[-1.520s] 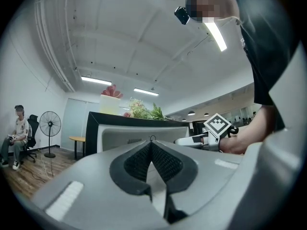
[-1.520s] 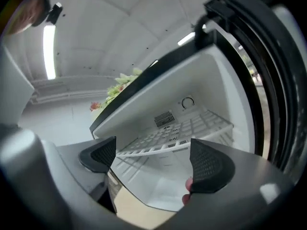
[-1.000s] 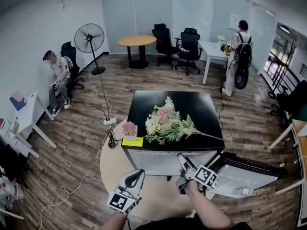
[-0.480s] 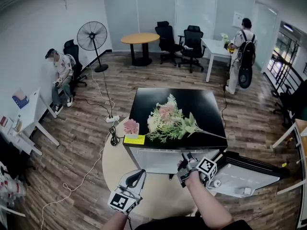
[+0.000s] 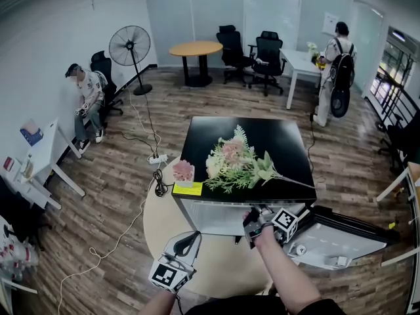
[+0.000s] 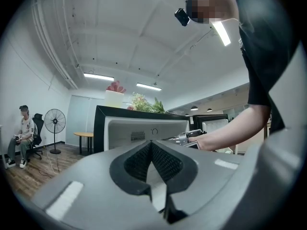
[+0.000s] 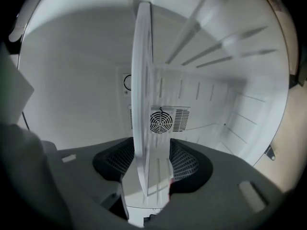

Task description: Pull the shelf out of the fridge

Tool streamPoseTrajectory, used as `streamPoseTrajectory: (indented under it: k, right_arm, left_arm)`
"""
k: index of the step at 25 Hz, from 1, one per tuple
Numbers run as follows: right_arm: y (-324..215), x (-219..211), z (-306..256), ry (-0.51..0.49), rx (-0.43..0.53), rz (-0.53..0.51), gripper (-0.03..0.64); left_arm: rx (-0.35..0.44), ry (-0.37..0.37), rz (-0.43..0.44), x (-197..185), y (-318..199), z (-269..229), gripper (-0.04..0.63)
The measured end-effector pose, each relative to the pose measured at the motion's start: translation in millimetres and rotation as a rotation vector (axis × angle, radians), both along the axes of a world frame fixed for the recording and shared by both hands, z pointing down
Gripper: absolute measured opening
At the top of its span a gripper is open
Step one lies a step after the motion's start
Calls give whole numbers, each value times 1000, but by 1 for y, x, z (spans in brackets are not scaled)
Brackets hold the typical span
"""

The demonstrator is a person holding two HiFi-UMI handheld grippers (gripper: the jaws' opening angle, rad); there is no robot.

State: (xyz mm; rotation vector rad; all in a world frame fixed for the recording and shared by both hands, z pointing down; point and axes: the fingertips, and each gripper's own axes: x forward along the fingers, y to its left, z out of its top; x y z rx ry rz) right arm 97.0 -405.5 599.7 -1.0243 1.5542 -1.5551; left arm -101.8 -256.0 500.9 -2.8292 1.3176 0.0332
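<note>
Floor (image 5: pixel 118 176): wood planks, open office.
Fridge (image 5: pixel 252 136): one, black top, door open.
Bouquet (image 5: pixel 233 163): one, on the fridge.
Shelf (image 7: pixel 141 80): one, inside fridge.
Right tongs (image 7: pixel 151 145): closing on shelf edge.
Left tongs (image 6: pixel 151 145): together, empty.
Fan (image 5: pixel 129 44): one.

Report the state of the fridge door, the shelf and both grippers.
Fridge door, swung open.
Shelf, inside the fridge, not yet pulled out.
Right gripper, jaws closing on the shelf's front edge.
Left gripper, jaws together, empty, held away from the fridge.
</note>
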Motion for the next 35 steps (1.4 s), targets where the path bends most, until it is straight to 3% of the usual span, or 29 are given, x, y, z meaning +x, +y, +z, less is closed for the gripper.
streamPoseTrajectory:
  k: [12,35]
  right_arm:
    - [-6,-2,-7,20,-7,7,40]
    - [-4,0,-8,-13,-11,57,38]
  left_arm:
    - [0,0,-6,-4,1,3,-1]
    - [13,-1,-20,-6,18,-2,-2]
